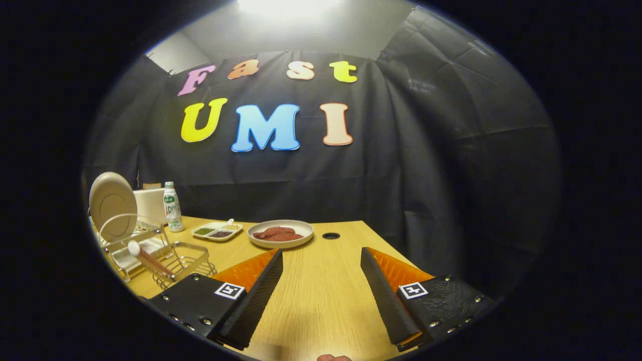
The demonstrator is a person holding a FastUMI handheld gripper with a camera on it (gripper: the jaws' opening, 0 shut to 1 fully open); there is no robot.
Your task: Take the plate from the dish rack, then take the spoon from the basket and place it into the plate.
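The beige plate (112, 203) stands upright on its edge in the wire dish rack (131, 245), which sits at the left edge of the wooden table (321, 296), and its round face is turned toward the middle of the table. Just in front of the rack, nearer the gripper, is a small wire basket (186, 260), and the spoon (145, 256) lies tilted across it, its white bowl end raised toward the rack and its reddish handle sloping down into the basket. The gripper (321, 258) hangs over the bare wood at the near edge of the table, its two fingers spread wide apart with nothing between them; the rack and basket lie off to the left of the left finger, apart from it. Behind the rack, toward the far left corner, stand a white box-shaped object (149, 204) and a white bottle with a green label (172, 206). Along the far edge, beyond the fingers, rest a divided white dish with dark and green fillings (216, 231) and a round shallow plate holding reddish slices of food (280, 233). A small dark round hole (331, 235) marks the tabletop just to the right of that plate.
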